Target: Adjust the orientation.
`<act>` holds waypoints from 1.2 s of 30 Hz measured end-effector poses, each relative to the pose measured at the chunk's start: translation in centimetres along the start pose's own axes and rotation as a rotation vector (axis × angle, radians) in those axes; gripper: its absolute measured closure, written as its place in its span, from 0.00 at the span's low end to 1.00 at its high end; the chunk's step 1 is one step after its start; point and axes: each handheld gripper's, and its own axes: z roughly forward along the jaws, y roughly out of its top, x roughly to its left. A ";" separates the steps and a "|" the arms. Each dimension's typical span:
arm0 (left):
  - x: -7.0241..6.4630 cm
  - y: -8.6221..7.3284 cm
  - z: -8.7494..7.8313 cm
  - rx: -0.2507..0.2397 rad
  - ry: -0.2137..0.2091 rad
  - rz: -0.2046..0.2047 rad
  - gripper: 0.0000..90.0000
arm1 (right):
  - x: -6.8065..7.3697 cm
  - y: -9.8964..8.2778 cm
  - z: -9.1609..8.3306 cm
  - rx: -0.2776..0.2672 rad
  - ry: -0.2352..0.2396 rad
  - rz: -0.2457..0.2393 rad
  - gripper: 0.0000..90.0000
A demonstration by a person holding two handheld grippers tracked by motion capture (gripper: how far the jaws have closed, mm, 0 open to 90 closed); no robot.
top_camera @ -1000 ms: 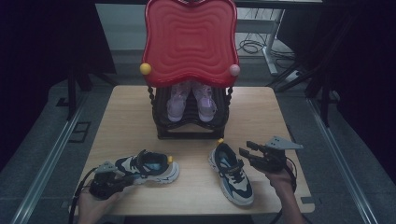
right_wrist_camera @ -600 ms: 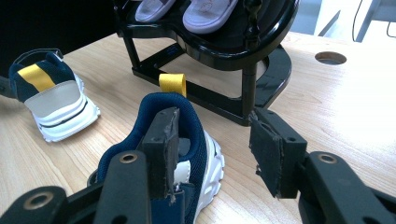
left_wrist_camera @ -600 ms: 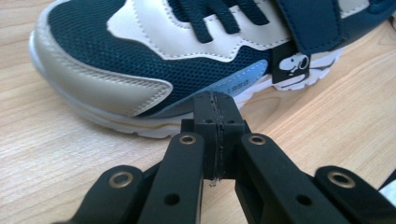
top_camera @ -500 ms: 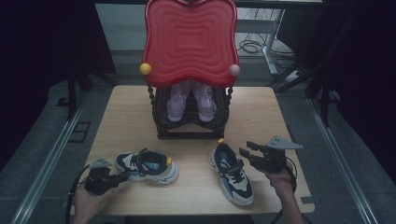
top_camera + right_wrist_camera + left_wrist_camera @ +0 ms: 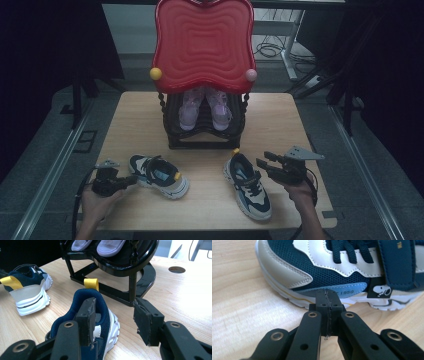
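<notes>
Two navy sneakers out, purple pair racked

Black shoe rack [image 5: 205,135] holds purple shoes [image 5: 206,106] under its red top [image 5: 202,45]. Left sneaker [image 5: 159,175] lies front-left of the rack; left gripper [image 5: 131,180], jaws together and empty, is just beside its toe. Right sneaker [image 5: 248,185] lies front-right; right gripper [image 5: 264,164], jaws apart, straddles its outer side near the heel.
</notes>
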 end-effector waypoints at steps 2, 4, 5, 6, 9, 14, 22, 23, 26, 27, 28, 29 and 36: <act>0.3 0.4 0.3 0.004 0.002 -0.003 1.00 | 0.0 0.0 0.0 0.000 0.001 0.001 0.58; 0.5 0.7 0.5 0.008 0.003 -0.004 1.00 | 0.0 0.0 0.0 0.000 0.000 0.001 0.58; 0.6 0.9 0.6 0.009 0.003 -0.003 1.00 | 0.0 0.0 0.0 0.001 0.000 0.001 0.58; 0.7 1.1 0.7 0.010 0.004 -0.003 1.00 | 0.0 0.0 0.0 0.002 0.000 0.003 0.58; 1.0 1.5 1.0 0.011 0.005 -0.007 1.00 | 0.0 0.0 0.0 0.001 -0.001 0.002 0.58; 1.6 1.9 1.5 0.009 0.003 -0.017 1.00 | 0.0 0.0 0.0 0.003 0.000 0.002 0.58; 2.1 2.4 2.1 0.006 -0.006 -0.034 1.00 | 0.0 -0.1 0.1 0.004 0.001 0.001 0.58; 2.1 2.5 2.1 0.007 -0.005 -0.035 1.00 | 0.0 0.0 0.1 0.003 -0.001 0.000 0.58; 2.1 2.8 2.3 0.007 -0.001 -0.034 1.00 | 0.0 -0.1 0.1 0.002 -0.003 0.001 0.58; 2.1 2.9 2.4 0.007 -0.002 -0.034 1.00 | 0.0 -0.1 0.1 0.004 -0.002 0.002 0.58; 2.1 3.0 2.5 0.006 -0.002 -0.037 1.00 | 0.0 -0.1 0.1 0.005 -0.001 0.001 0.58; 2.2 3.1 2.5 0.008 -0.004 -0.036 1.00 | 0.0 -0.1 0.1 0.005 0.000 0.002 0.58; 2.3 3.6 3.0 0.002 -0.006 -0.044 1.00 | 0.0 -0.1 0.1 0.006 -0.002 0.004 0.58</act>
